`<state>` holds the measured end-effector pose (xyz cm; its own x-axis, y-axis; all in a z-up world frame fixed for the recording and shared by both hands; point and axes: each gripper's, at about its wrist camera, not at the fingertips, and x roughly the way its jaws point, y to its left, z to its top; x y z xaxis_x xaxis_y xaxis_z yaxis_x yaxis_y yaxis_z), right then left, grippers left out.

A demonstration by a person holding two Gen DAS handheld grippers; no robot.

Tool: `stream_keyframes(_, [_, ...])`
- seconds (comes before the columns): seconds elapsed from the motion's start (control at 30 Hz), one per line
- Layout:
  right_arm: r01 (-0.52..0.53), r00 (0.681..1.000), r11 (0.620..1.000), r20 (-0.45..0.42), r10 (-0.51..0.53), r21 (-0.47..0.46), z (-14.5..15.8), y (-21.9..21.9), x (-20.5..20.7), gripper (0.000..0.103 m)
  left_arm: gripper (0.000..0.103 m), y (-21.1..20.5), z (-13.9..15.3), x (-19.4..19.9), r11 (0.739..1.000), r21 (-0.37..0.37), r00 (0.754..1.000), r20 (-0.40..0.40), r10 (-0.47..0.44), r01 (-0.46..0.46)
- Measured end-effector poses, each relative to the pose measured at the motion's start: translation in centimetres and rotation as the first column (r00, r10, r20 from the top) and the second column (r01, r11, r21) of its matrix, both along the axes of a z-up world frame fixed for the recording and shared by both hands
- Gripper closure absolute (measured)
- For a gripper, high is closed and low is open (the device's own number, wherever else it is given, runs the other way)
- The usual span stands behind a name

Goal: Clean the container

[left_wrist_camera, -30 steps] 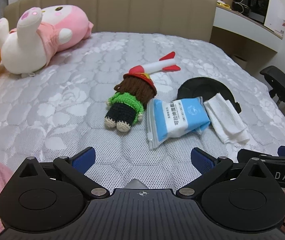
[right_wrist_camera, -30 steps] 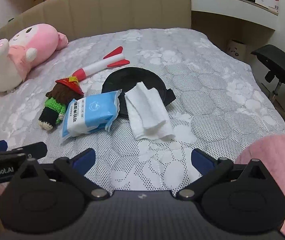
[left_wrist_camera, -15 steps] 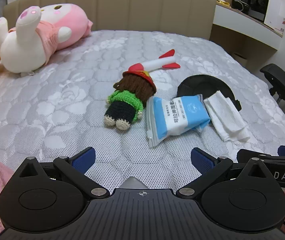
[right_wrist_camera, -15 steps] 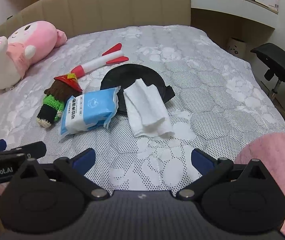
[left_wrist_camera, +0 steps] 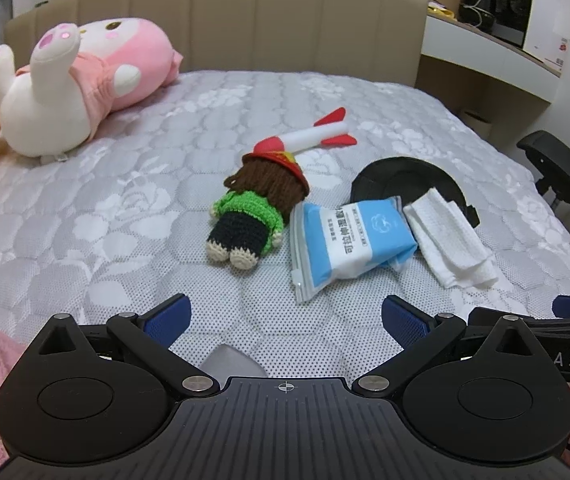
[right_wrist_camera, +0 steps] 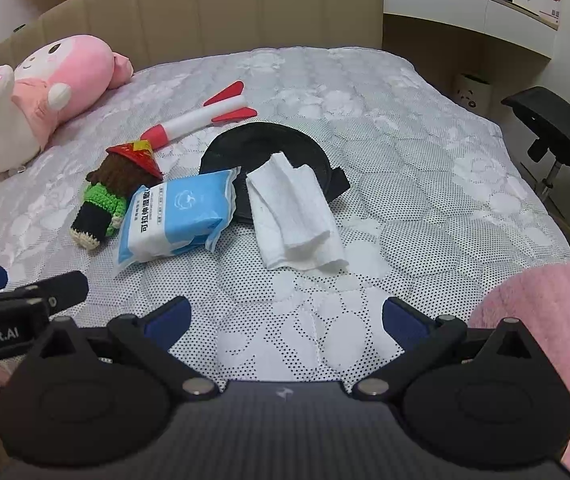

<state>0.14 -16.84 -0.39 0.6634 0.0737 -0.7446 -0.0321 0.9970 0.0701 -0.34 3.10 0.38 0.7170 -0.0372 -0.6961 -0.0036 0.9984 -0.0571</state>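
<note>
A shallow black container [right_wrist_camera: 269, 144] [left_wrist_camera: 401, 174] lies on the bed. A folded white wipe [right_wrist_camera: 297, 216] [left_wrist_camera: 447, 236] rests partly across its near rim. A blue pack of wet wipes [right_wrist_camera: 177, 214] [left_wrist_camera: 349, 242] lies just left of it, overlapping the rim. My left gripper [left_wrist_camera: 285, 318] is open near the bed's front, short of the pack, with nothing between its fingers. My right gripper [right_wrist_camera: 287, 318] is open too, nearer than the white wipe and holding nothing.
A crocheted doll [left_wrist_camera: 257, 208] lies left of the pack, a red and white toy rocket [left_wrist_camera: 309, 136] behind it. A big pink plush [left_wrist_camera: 77, 80] sits by the headboard. A black chair [right_wrist_camera: 553, 128] stands right of the bed. Pink fleece sleeves [right_wrist_camera: 545, 320] flank the grippers.
Both grippers have moved slightly forward toward the objects and stay open. Nothing on the bed has moved.
</note>
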Motion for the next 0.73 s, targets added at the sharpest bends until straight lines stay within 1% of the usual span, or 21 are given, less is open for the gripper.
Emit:
stream_keyframes(0.33, [-0.011,1.0,1.0,-0.001,0.011,-0.001,-0.1,0.0,0.1,0.0,0.0,0.2,-0.1,0.3,1.0,-0.008,1.0,-0.007,0.004,-0.004])
stream_keyframes(0.4, [-0.011,1.0,1.0,0.001,0.011,0.001,0.0,0.0,0.1,0.0,0.0,-0.5,-0.5,0.8,1.0,-0.009,1.0,-0.01,0.009,-0.009])
stream_keyframes(0.47, [-0.008,1.0,1.0,0.008,0.008,0.005,0.1,-0.1,0.0,0.0,0.0,-0.1,0.1,-0.6,1.0,-0.013,1.0,-0.013,0.021,-0.021])
stream_keyframes(0.73, [0.004,1.0,1.0,0.024,-0.004,0.012,0.3,-0.5,0.1,0.0,0.0,-0.2,0.0,-0.4,1.0,-0.001,1.0,-0.017,0.013,-0.013])
